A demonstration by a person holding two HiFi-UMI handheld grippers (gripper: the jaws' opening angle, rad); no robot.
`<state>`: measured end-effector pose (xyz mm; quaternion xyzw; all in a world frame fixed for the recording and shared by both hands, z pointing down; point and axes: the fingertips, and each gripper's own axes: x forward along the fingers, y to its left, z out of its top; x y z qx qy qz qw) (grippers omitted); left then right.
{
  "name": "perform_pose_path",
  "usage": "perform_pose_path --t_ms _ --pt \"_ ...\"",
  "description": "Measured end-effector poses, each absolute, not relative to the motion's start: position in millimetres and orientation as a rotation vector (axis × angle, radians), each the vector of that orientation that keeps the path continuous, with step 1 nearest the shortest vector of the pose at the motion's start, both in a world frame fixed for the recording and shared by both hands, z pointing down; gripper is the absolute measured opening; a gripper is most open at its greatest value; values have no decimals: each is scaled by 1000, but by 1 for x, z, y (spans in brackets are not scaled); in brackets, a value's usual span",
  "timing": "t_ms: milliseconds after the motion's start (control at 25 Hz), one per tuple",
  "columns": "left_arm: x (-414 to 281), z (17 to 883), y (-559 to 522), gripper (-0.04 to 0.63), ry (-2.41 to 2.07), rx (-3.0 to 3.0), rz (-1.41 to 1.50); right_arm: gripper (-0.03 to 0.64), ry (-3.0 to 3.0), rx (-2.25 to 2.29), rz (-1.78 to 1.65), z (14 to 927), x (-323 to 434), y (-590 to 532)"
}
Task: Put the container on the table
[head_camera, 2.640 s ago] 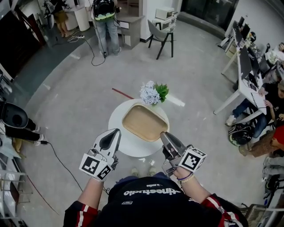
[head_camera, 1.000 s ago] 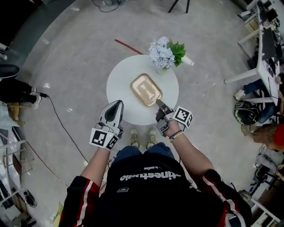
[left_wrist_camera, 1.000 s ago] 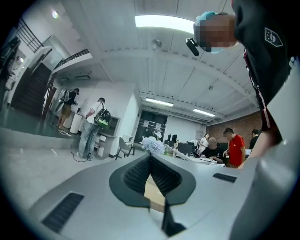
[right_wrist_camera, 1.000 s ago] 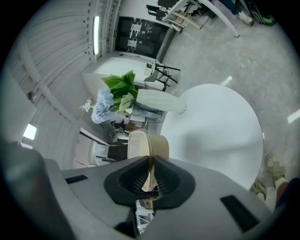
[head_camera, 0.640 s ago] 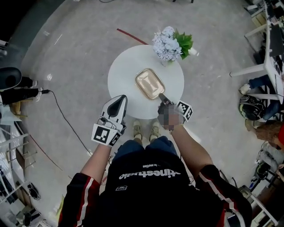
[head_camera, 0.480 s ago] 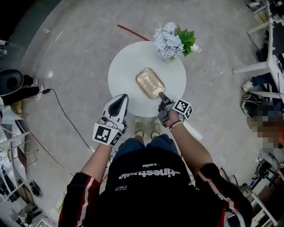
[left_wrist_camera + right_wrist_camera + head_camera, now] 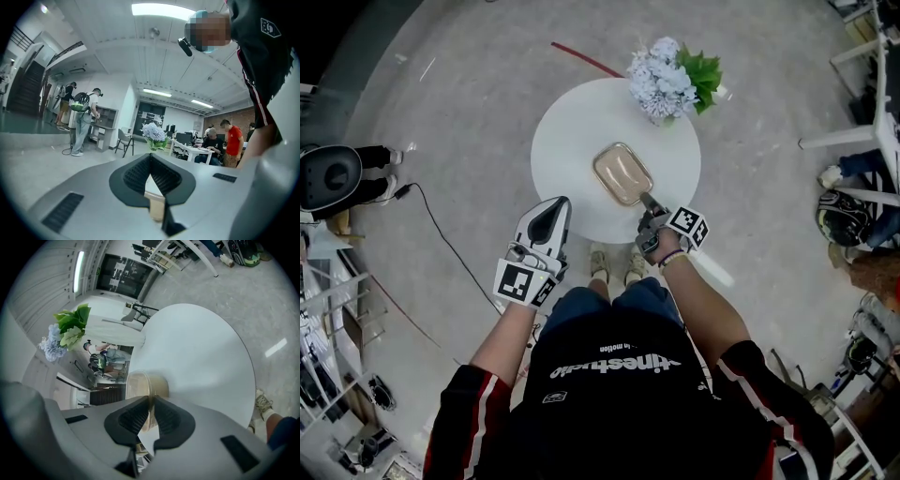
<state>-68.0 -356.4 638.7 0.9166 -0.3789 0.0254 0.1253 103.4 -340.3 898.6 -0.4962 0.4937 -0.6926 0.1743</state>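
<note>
The container [image 7: 622,173] is a shallow beige tray with rounded corners, lying over the right middle of the round white table [image 7: 572,141]. My right gripper [image 7: 649,201] is shut on the rim at its near corner. In the right gripper view the container [image 7: 140,387] sticks out past the right gripper [image 7: 151,401], tilted over the table [image 7: 197,352]. I cannot tell whether it rests on the top. My left gripper [image 7: 553,204] hangs shut and holds nothing at the table's near left edge. In its own view the left gripper [image 7: 150,157] has its tips together.
A bunch of pale blue flowers [image 7: 670,75] with green leaves stands at the table's far right rim. My shoes [image 7: 614,262] are just under the near edge. A black cable [image 7: 441,234] runs across the floor at left. Desks with seated people [image 7: 853,206] are at the right.
The container has gone from high, near my head, down to the table top with the right gripper still on it. My left gripper has kept its place.
</note>
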Motion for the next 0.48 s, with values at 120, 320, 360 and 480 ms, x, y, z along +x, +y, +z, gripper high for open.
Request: perform_pose_path --t_ms 120,320,360,480 --pt "-69 639 -356 23 -1107 2664 73 57 1394 -1409 -1969 901 104 -341" --pt "-73 631 -351 23 -1113 2670 62 86 1401 -1414 -1993 899 102 -334" --pt "-74 628 -350 23 -1114 2671 57 86 1406 -1415 -1992 897 102 -331" --pt "-77 622 -347 23 -1118 2679 48 87 1410 -1412 -1989 892 104 -326"
